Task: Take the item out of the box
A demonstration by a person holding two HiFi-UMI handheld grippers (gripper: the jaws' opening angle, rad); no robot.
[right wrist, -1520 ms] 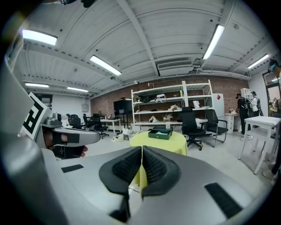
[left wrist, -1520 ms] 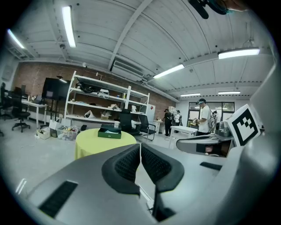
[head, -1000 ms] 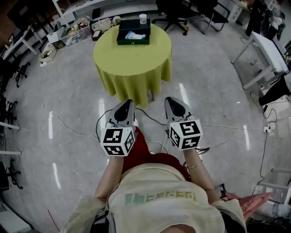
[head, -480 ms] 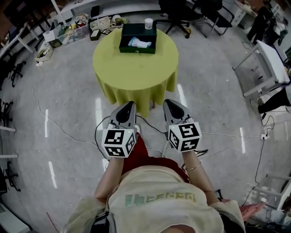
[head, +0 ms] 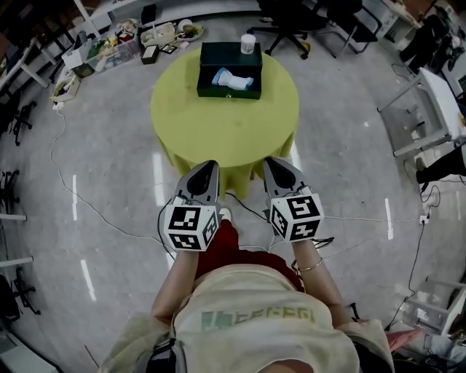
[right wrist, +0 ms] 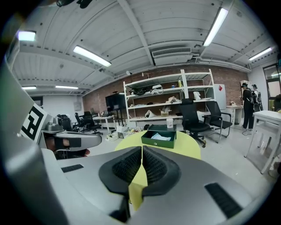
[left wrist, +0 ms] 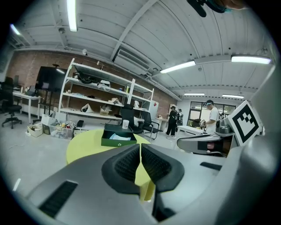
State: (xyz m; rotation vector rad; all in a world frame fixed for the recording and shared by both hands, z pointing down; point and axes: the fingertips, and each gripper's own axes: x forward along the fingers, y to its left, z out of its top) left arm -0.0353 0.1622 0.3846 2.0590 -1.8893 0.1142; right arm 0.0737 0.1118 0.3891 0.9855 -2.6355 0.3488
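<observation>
A dark green open box (head: 229,70) sits at the far side of a round table with a yellow-green cloth (head: 226,124). Inside it lies a pale blue and white item (head: 233,79). The box (left wrist: 117,136) also shows in the left gripper view and the box (right wrist: 159,137) in the right gripper view. My left gripper (head: 204,170) and right gripper (head: 274,164) are held side by side short of the table's near edge, both shut with nothing between the jaws. The left gripper (left wrist: 140,151) and right gripper (right wrist: 142,154) point at the table.
A white cup (head: 248,43) stands behind the box. Cables (head: 95,197) run across the glossy floor. Office chairs (head: 287,22), white tables (head: 429,95) and cluttered shelving (right wrist: 162,99) ring the room. People (left wrist: 210,116) stand far off at the right.
The table and box have come nearer and shifted slightly right in the head view. Both grippers keep the same pose, shut.
</observation>
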